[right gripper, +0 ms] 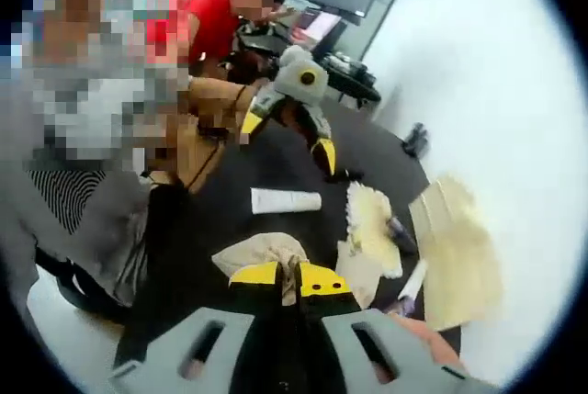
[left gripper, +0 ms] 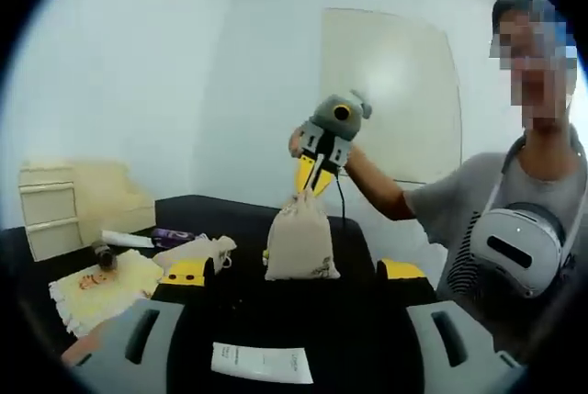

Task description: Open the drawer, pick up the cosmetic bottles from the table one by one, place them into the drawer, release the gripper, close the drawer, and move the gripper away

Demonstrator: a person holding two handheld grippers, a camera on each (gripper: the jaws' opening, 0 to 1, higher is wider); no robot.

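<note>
While the right gripper [left gripper: 315, 174] lifts a cloth pouch [left gripper: 299, 240] in clamped jaws, the left gripper [left gripper: 289, 270], jaws apart, waits over the surface [left gripper: 248, 316].

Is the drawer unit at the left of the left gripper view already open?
No, the drawer unit shows its fronts flush and closed, standing at the table's far left edge.

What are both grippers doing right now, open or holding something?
Left gripper: open, jaws wide apart, holding nothing.
Right gripper: shut on the top of the cloth pouch, which stands on the black table.
</note>
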